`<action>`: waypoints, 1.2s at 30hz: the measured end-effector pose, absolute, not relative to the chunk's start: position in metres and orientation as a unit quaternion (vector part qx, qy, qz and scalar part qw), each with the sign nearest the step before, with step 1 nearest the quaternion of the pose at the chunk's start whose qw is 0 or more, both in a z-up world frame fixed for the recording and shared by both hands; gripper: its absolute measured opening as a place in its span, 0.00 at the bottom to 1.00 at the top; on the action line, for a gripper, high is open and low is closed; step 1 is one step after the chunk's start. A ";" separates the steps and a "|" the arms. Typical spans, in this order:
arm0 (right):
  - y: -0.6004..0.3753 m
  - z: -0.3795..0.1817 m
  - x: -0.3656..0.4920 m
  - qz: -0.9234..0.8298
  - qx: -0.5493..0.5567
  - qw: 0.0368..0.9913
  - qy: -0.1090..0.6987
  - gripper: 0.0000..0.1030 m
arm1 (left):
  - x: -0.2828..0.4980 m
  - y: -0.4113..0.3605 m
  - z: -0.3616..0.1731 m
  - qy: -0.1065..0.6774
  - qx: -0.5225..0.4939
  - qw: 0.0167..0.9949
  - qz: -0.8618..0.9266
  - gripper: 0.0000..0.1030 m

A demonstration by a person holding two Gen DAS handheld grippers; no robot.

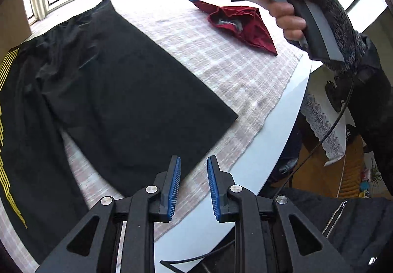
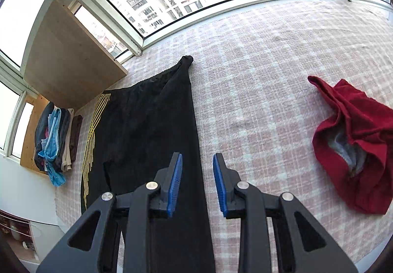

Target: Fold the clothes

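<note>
Black shorts (image 1: 118, 81) lay flat on counter (image 1: 282, 111), long axis running away from left gripper (image 1: 194, 187); leg hem just ahead, nearer it. Right gripper (image 2: 197, 184) hovered above. Both parted, empty.

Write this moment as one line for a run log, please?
stage: black shorts spread flat, unfolded | left gripper: open, empty | right gripper: open, empty, above shorts | red garment: crumpled aside | checked cloth beneath

Black shorts (image 1: 118, 81) flat on checked cloth (image 1: 221, 61)
</note>
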State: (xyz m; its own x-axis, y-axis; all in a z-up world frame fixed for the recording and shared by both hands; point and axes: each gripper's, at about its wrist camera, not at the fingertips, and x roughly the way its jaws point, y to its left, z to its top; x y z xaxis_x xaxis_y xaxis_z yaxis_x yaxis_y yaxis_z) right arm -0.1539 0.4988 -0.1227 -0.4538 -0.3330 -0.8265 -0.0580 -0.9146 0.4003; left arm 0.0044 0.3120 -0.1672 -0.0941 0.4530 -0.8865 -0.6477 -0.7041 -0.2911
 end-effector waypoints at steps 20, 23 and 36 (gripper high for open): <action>0.456 -0.167 -0.313 -0.813 0.538 0.190 -0.114 0.38 | -0.038 0.383 -0.220 0.040 -0.640 0.261 0.721 0.01; 0.446 -0.186 -0.348 -0.805 0.550 0.182 -0.127 0.38 | -0.036 0.358 -0.205 -0.003 -0.635 0.252 0.730 0.01; 0.438 -0.234 -0.411 -0.757 0.603 0.154 -0.200 0.04 | -0.028 0.313 -0.119 -0.124 -0.563 0.296 0.762 0.01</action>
State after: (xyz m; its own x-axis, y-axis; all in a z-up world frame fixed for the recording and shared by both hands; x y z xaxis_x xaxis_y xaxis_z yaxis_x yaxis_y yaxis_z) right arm -0.4105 0.4378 -0.2340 -0.2255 -0.4744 -0.8509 -0.0088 -0.8724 0.4887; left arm -0.0277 0.3129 -0.1186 -0.1916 0.5902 -0.7842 -0.3121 -0.7942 -0.5215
